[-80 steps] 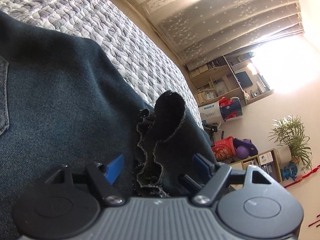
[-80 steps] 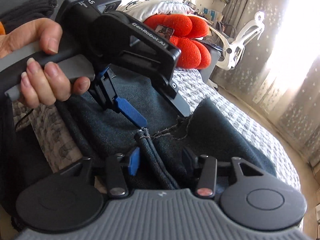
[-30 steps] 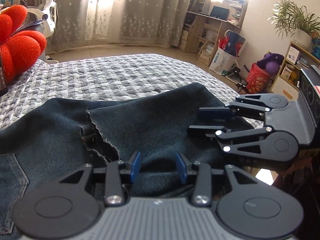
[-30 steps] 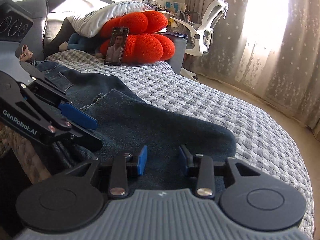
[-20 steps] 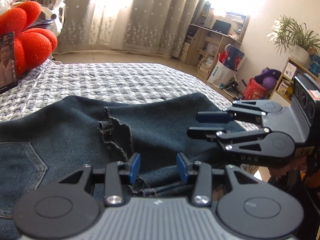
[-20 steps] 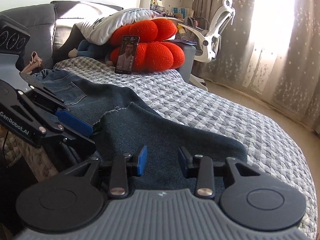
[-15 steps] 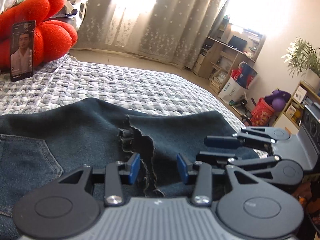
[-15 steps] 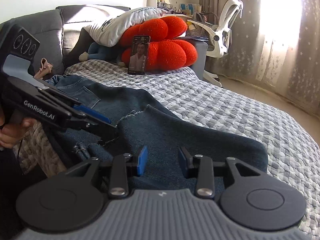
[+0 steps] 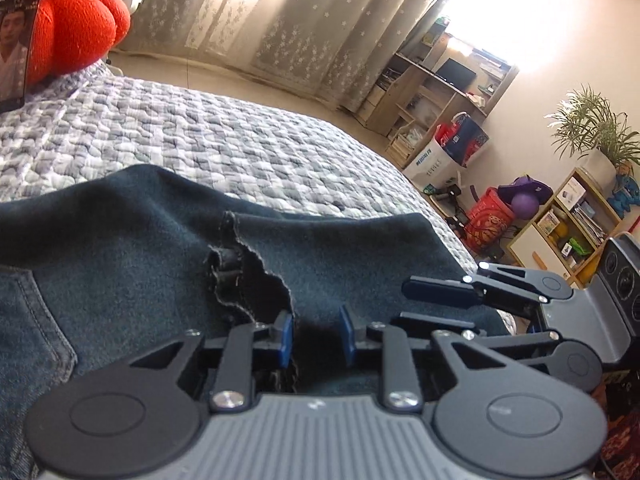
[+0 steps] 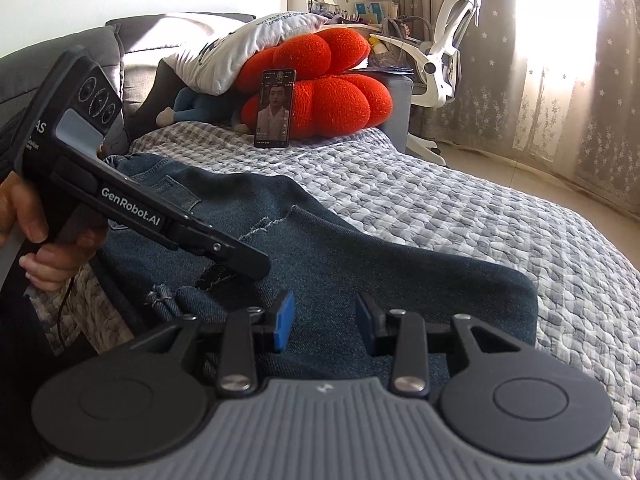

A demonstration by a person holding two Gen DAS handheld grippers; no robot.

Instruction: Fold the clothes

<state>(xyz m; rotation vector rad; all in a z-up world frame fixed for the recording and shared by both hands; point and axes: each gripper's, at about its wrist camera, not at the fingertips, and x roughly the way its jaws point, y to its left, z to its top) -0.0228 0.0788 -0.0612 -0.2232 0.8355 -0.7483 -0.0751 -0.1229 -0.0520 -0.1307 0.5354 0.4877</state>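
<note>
Jeans point(image 10: 360, 264) lay spread on the quilted bed point(image 10: 460, 208), the waist and back pocket at the far left and the dark legs doubled over toward the near edge, so that the frayed hem point(image 9: 256, 276) sat on top of the fold, within reach of both tools. That arrangement made sense for a fold in progress: the raw cuff was the free end that had to be caught and carried.

The left hand-held gripper point(image 9: 316, 338) pointed down at this hem, its jaws closing with the ragged edge and a ridge of denim between the blue pads point(image 9: 285, 336); whether they already pinched the cloth could not be told. In the right wrist view it came in low from the left, gripped by the person's hand point(image 10: 44, 248), its tip on the denim.

The right hand-held gripper point(image 10: 325, 322) hovered just over the smooth folded leg to the right, jaws parted, nothing pressed between them. It seemed placed there to take the same folded edge farther along, so both ends could lift level.

A phone point(image 10: 275, 109) leaned against the red cushion point(image 10: 332, 100) at the far end, well apart from the work.
</note>
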